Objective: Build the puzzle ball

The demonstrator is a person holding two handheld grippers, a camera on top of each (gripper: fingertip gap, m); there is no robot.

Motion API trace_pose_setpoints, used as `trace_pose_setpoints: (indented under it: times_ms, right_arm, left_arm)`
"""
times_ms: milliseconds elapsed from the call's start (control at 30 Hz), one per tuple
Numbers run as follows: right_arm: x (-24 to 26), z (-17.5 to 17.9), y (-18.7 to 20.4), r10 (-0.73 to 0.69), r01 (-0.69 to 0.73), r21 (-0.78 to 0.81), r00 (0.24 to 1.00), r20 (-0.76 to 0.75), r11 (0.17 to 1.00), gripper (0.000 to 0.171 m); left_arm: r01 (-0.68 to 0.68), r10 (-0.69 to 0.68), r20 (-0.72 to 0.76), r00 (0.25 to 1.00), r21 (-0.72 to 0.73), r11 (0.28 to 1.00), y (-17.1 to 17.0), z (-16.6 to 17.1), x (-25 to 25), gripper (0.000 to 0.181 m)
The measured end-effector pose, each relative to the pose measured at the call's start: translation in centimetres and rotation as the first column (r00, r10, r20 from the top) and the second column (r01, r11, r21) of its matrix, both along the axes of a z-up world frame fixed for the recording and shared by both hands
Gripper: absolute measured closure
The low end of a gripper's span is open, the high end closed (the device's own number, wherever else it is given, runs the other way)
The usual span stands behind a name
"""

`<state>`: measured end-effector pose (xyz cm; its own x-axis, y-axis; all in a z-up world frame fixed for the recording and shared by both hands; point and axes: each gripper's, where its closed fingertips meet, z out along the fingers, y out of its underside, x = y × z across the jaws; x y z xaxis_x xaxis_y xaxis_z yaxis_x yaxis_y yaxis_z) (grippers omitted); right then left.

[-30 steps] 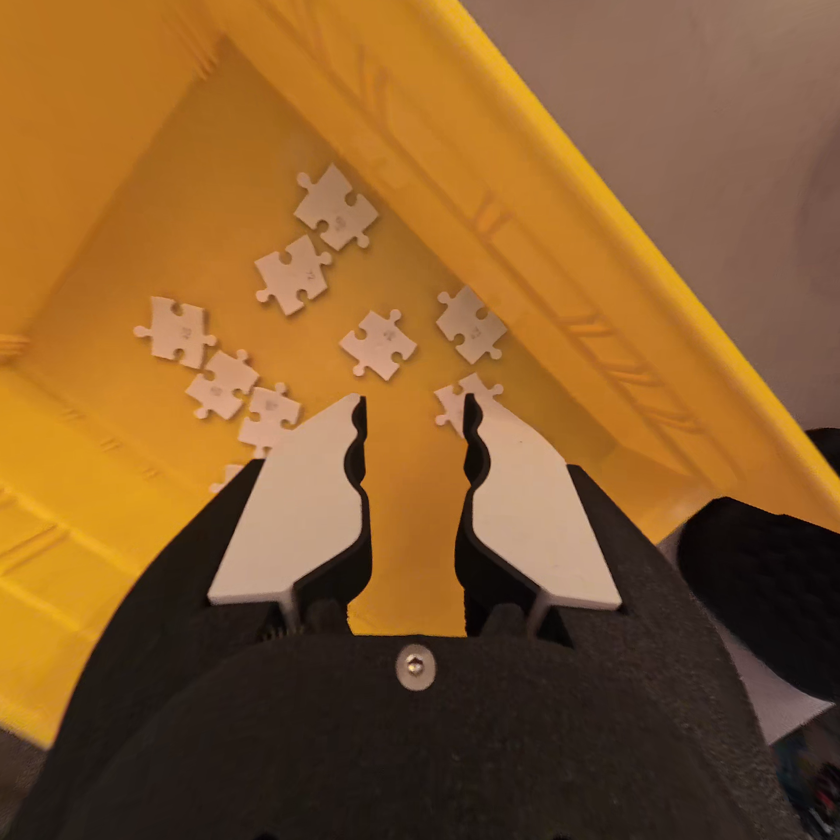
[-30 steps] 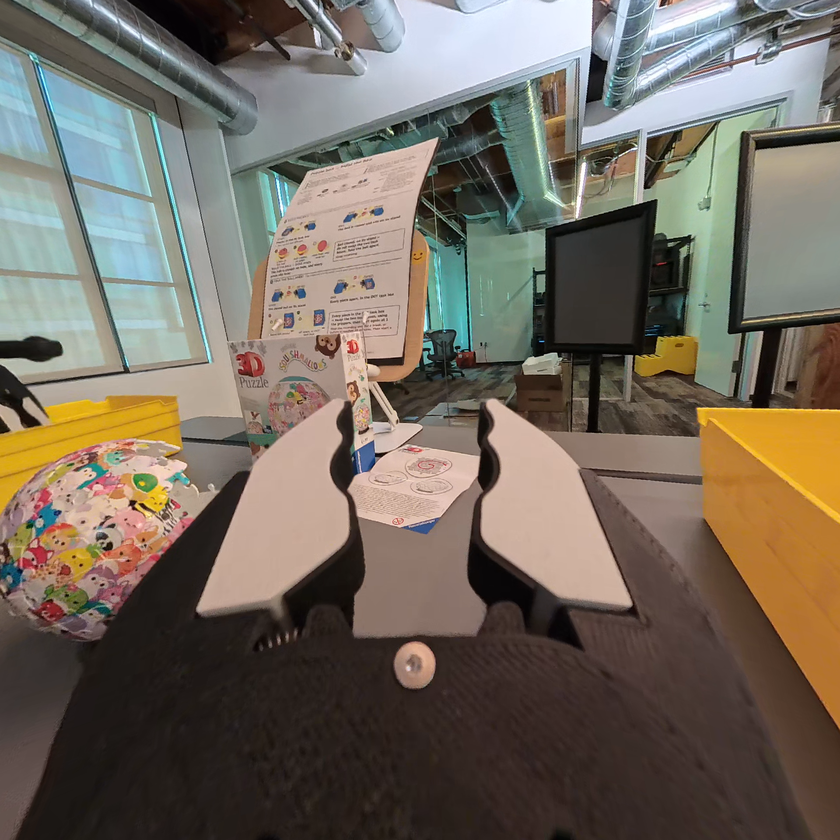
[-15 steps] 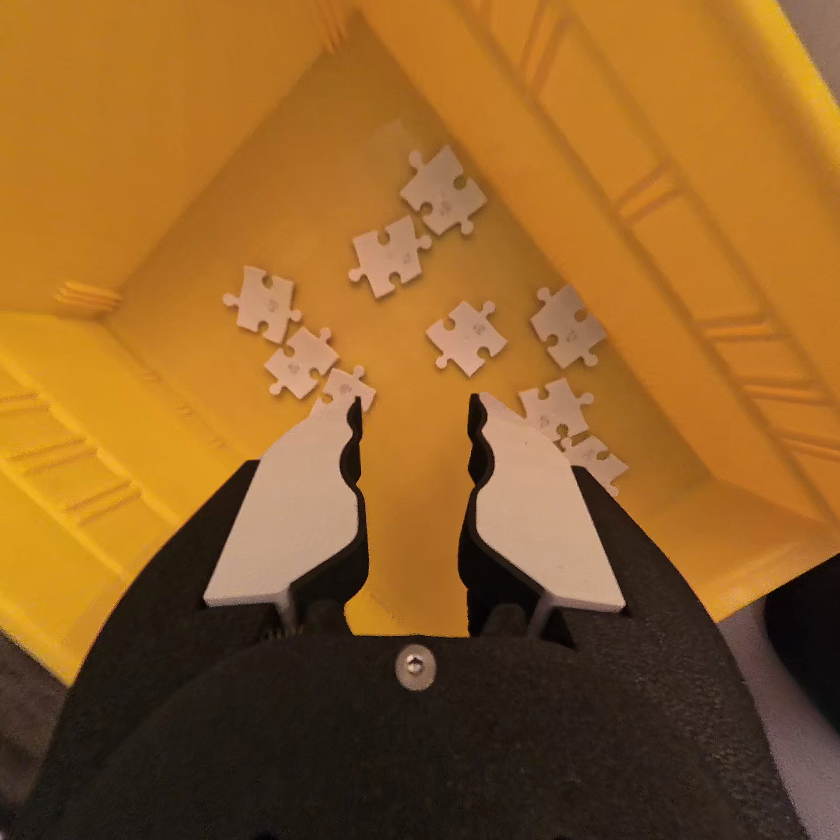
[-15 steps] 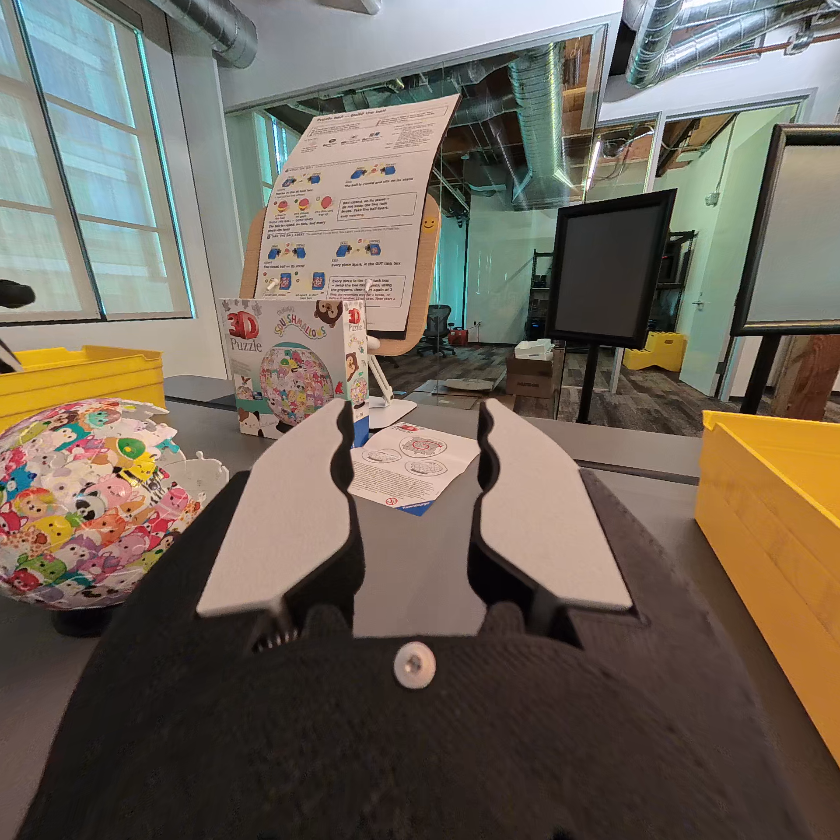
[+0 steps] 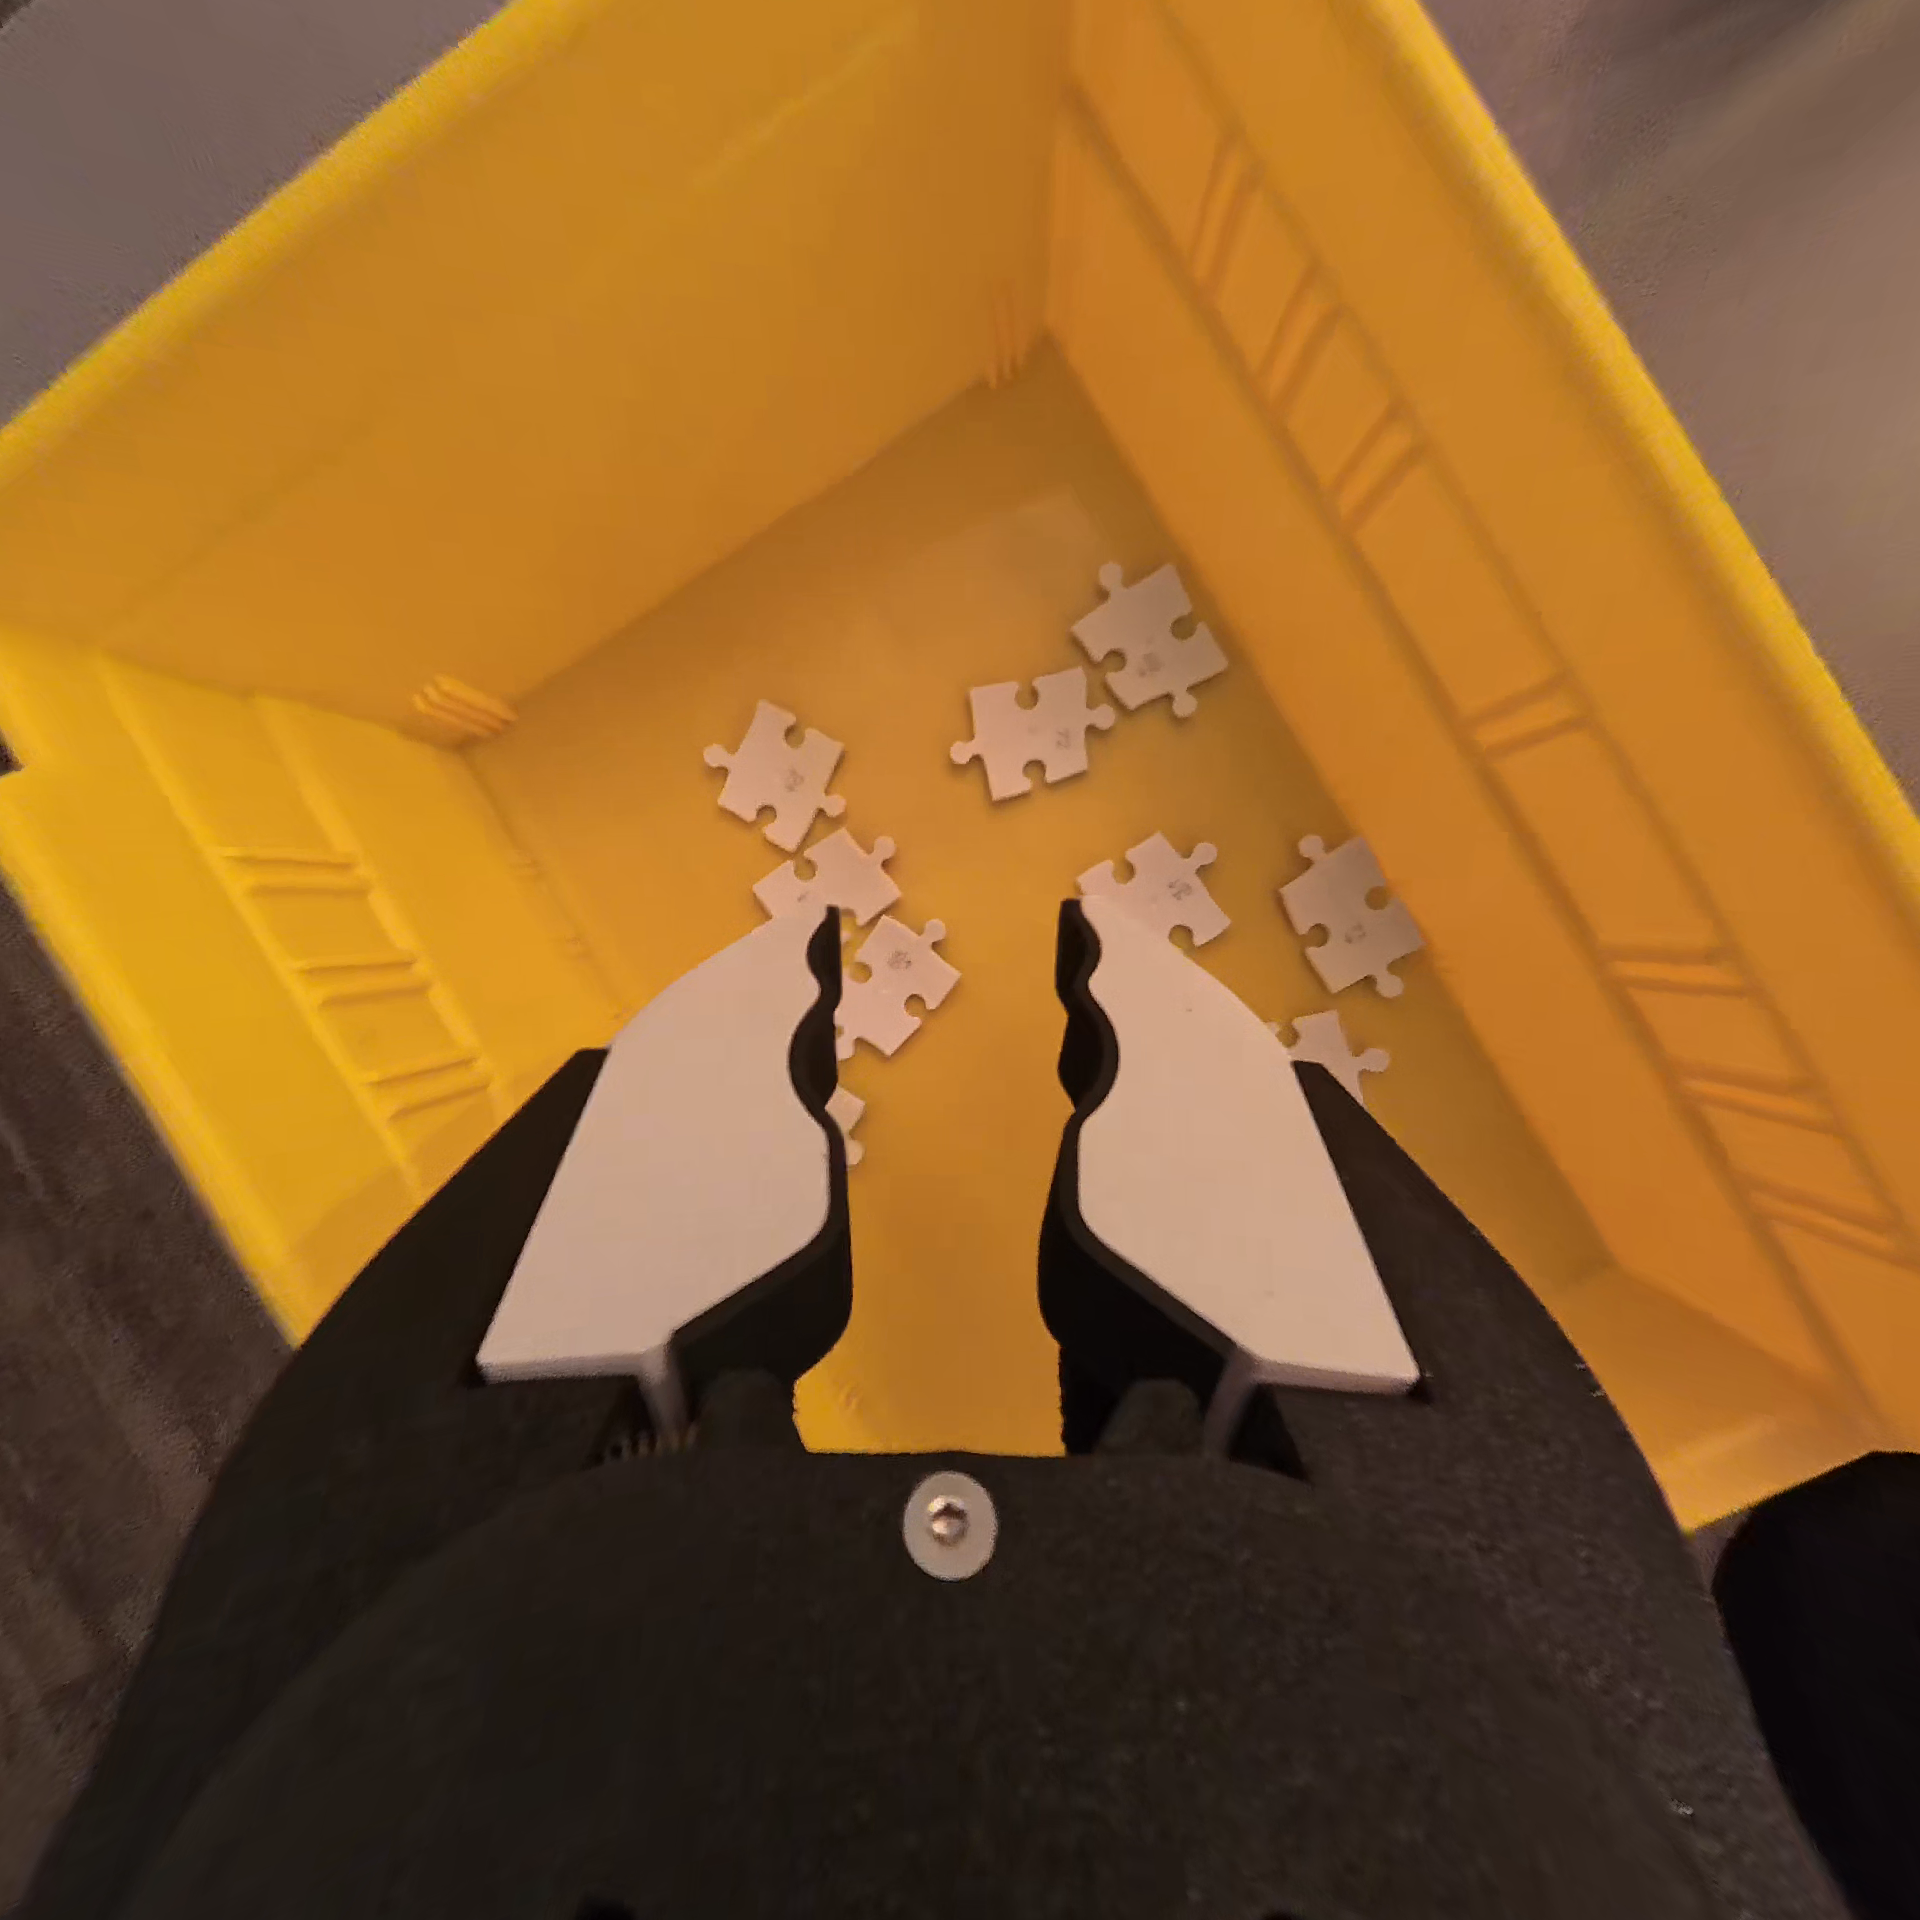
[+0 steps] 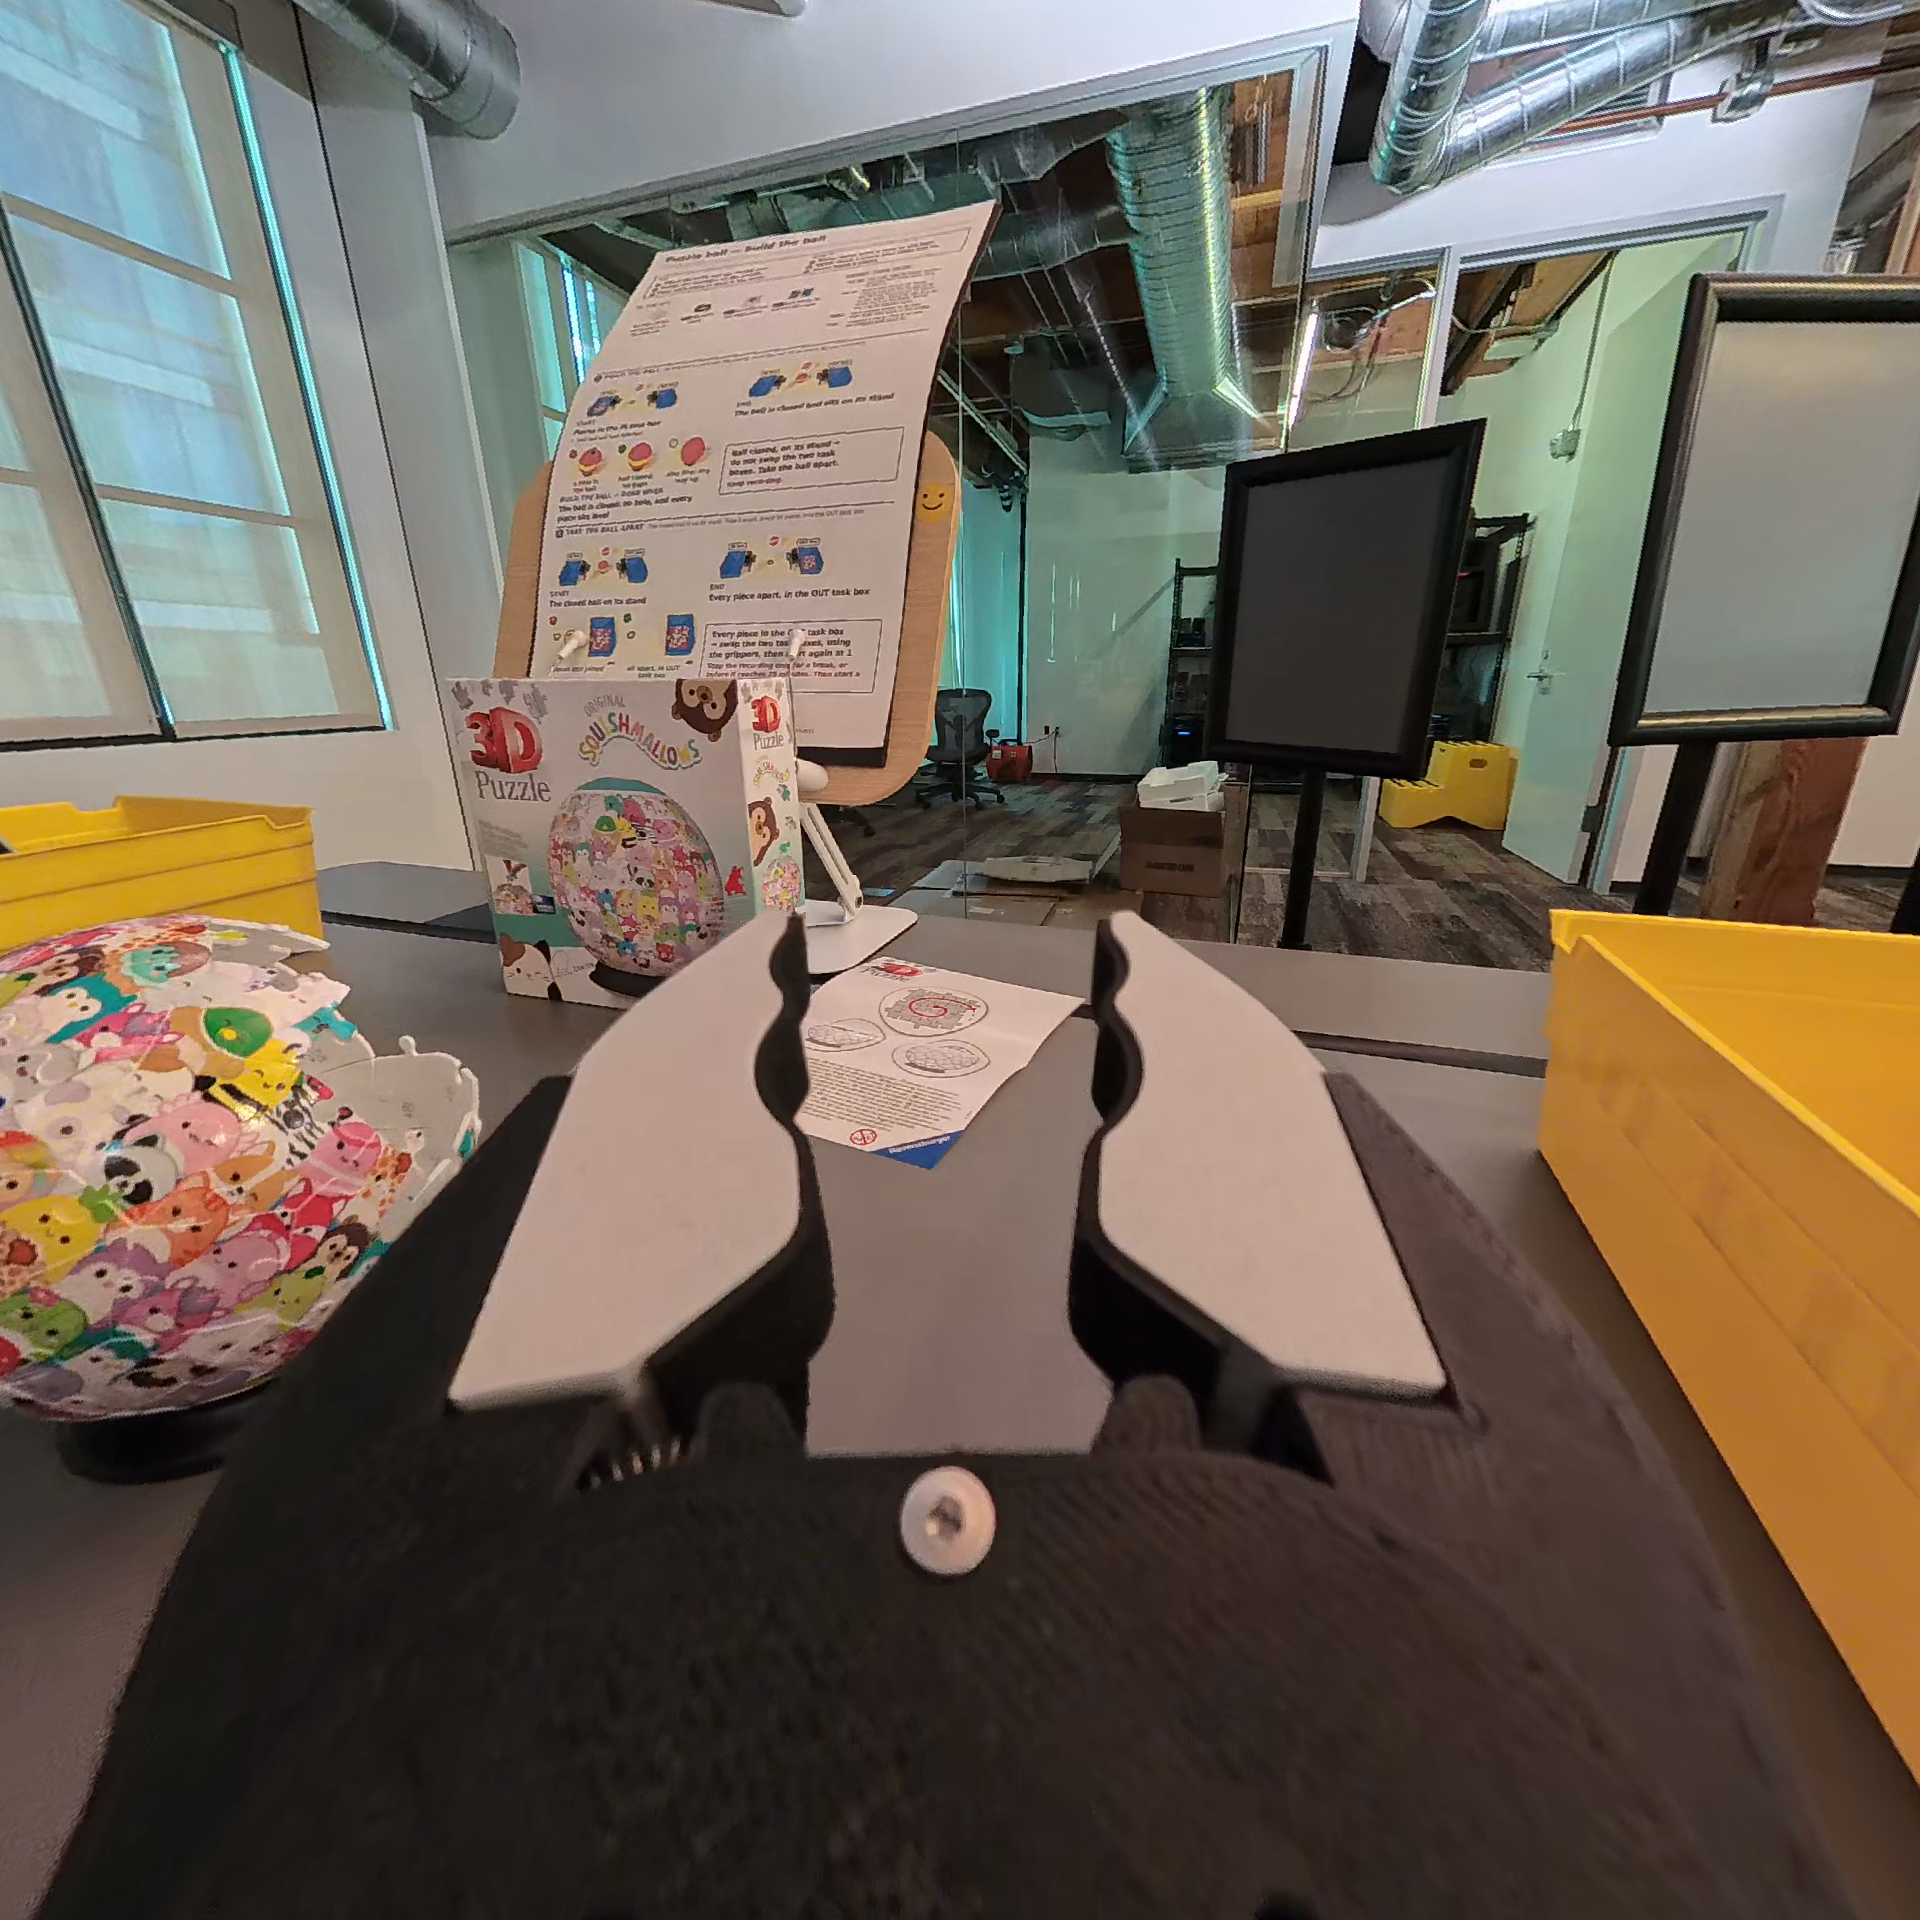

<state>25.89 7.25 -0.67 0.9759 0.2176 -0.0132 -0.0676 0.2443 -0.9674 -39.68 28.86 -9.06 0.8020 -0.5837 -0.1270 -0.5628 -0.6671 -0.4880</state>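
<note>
I judge these thin, light, stiff pieces [image 5: 899,982] flat in the yellow bin [image 5: 520,436] hard to pinch; both left tongs [image 5: 940,914] and right tongs [image 6: 945,935] gape empty, so I'd nip an edge.

yellow bin [image 5: 582,436] open-topped, walls all round, pieces [image 5: 1029,732] scattered across floor

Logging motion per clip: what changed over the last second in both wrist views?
The left gripper swung over the yellow bin, so more of its walls and the white puzzle pieces shows; jaws open, nothing grasped. The right gripper dipped closer to the puzzle ball, also open and empty. Pieces, box and leaflet lie unmoved.
</note>
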Motion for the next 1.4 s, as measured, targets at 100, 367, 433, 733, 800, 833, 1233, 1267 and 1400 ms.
trace_pose_setpoints:
  times_ms: [100, 367, 433, 733, 800, 833, 1233, 1267, 1400]
  right_arm:
    - [0.0, -0.1, 0.1, -0.008, 0.008, -0.008, 1.0, 0.013, 1.0, 0.118]
    - [-0.8, 0.0, -0.3, -0.035, 0.035, 0.002, 0.995, 0.094, 0.999, 0.118]
    - [-0.6, 0.2, -0.4, -0.05, 0.049, 0.01, 0.994, 0.099, 0.999, 0.118]
    - [0.1, 0.6, -0.8, -0.101, 0.099, 0.02, 0.985, 0.141, 0.995, 0.118]
    - [0.3, 0.6, -0.8, -0.114, 0.112, 0.02, 0.981, 0.155, 0.994, 0.118]
    - [0.3, 0.6, -0.8, -0.12, 0.118, 0.02, 0.98, 0.159, 0.993, 0.118]
    - [0.2, -0.1, -0.1, -0.084, 0.09, -0.026, 0.981, 0.172, 0.996, 0.117]
    - [0.1, -0.1, -0.1, -0.083, 0.089, -0.026, 0.981, 0.178, 0.996, 0.118]
    - [0.0, -0.2, 0.0, -0.079, 0.086, -0.028, 0.979, 0.188, 0.996, 0.117]
  left_arm:
    - [-0.053, 0.06, -0.141, 0.988, 0.051, 0.997, 0.7, 1.0, -2.4, 0.142]
    - [-0.157, 0.151, -0.076, 0.986, -0.081, 0.984, 0.7, -0.2, -2.5, 0.144]
    - [-0.162, 0.148, -0.126, 0.981, -0.112, 0.98, 0.1, -1.1, -3.1, 0.144]
    - [-0.229, 0.232, -0.008, 0.973, -0.176, 0.957, 0.0, -1.0, -3.8, 0.139]
    - [-0.224, 0.233, 0.022, 0.972, -0.205, 0.953, -0.1, -1.3, -3.3, 0.139]
    - [-0.218, 0.229, 0.03, 0.973, -0.213, 0.952, -0.1, -1.5, -3.0, 0.14]
    - [-0.306, 0.303, -0.04, 0.952, -0.105, 0.946, 0.7, 0.2, -4.3, 0.13]
    - [-0.308, 0.308, -0.018, 0.951, -0.072, 0.949, 1.1, 0.9, -4.3, 0.126]
    - [-0.263, 0.268, 0.056, 0.962, -0.088, 0.961, 0.8, 1.4, -3.1, 0.125]
